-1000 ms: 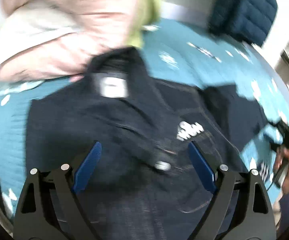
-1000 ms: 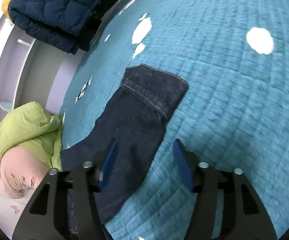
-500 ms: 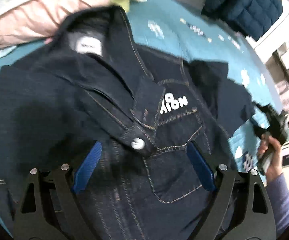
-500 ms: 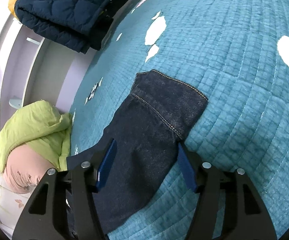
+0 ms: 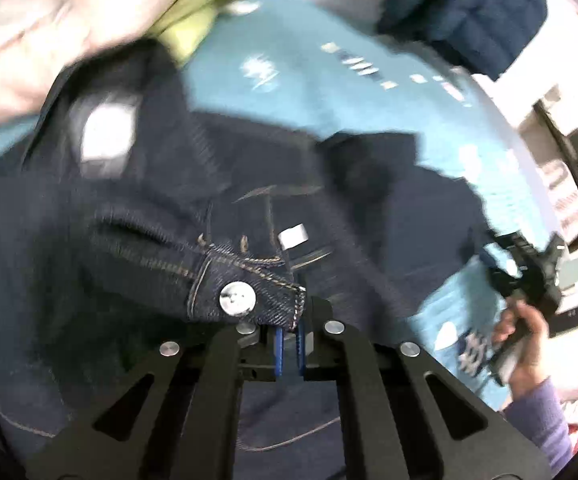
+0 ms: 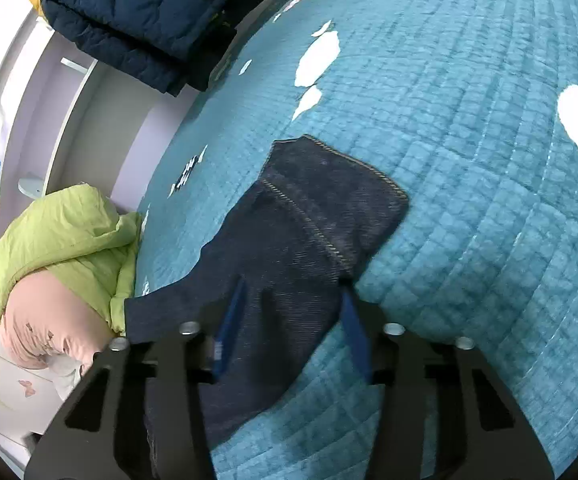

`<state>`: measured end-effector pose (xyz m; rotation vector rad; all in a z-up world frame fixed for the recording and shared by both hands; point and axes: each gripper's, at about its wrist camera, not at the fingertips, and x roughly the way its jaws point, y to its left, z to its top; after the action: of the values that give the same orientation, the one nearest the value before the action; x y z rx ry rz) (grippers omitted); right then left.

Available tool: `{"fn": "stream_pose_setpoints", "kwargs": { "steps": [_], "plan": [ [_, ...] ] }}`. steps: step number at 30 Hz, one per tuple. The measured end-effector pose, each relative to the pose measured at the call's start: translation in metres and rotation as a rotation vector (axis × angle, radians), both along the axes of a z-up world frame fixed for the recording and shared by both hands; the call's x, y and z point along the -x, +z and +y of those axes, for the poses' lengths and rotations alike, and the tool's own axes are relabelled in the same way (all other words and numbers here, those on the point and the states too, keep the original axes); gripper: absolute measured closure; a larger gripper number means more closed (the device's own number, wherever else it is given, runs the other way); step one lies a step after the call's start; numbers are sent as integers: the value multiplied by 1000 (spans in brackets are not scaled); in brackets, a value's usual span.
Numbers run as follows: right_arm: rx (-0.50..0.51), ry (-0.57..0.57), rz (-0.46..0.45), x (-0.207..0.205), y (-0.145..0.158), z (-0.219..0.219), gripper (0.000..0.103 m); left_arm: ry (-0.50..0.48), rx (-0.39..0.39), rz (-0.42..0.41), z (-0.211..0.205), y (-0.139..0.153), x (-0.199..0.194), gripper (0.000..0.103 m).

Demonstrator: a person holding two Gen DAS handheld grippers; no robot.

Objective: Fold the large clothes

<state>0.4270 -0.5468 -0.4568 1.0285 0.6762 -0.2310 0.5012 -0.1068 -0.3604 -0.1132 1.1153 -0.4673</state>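
Note:
A dark denim jacket (image 5: 129,260) lies spread on a teal quilted bedspread (image 5: 329,92). My left gripper (image 5: 289,344) is shut on the jacket's front edge, right beside a silver button (image 5: 237,299), and that flap is lifted off the rest. The white collar label (image 5: 107,136) shows blurred at the upper left. In the right wrist view the jacket's sleeve (image 6: 309,232) runs out to its stitched cuff (image 6: 341,184). My right gripper (image 6: 293,312) straddles the sleeve and its jaws are closing, with the cloth between the pads.
A folded navy puffer jacket (image 6: 149,12) sits at the far edge of the bedspread (image 6: 469,160). A lime-green jacket (image 6: 61,240) and a pink bundle (image 6: 45,320) lie by the collar end. A hand in a purple sleeve (image 5: 525,332) shows at the right.
The left jaws went from wide apart to shut on the front edge by the button, and the view now blurs with motion. The right jaws narrowed around the sleeve.

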Motion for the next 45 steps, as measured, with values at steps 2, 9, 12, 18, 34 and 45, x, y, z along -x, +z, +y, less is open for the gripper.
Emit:
{"fn": "stream_pose_setpoints", "kwargs": {
  "steps": [2, 9, 12, 18, 34, 45],
  "plan": [
    [-19, -7, -3, 3, -4, -4, 81, -63, 41, -11, -19, 8, -1, 103],
    [-14, -2, -19, 4, 2, -6, 97, -127, -56, 122, -48, -33, -11, 103],
    [-4, 0, -57, 4, 12, -6, 99, -143, 20, 102, -32, -22, -6, 92],
    [28, 31, -138, -5, 46, 3, 100, -56, 135, -74, 24, 33, 12, 27],
    [230, 451, -447, -65, 199, 205, 100, 209, -281, 94, 147, -47, -28, 23],
    [165, 944, -257, -114, 117, 468, 97, 398, -202, -148, 246, 43, 18, 22]
  ]
}}
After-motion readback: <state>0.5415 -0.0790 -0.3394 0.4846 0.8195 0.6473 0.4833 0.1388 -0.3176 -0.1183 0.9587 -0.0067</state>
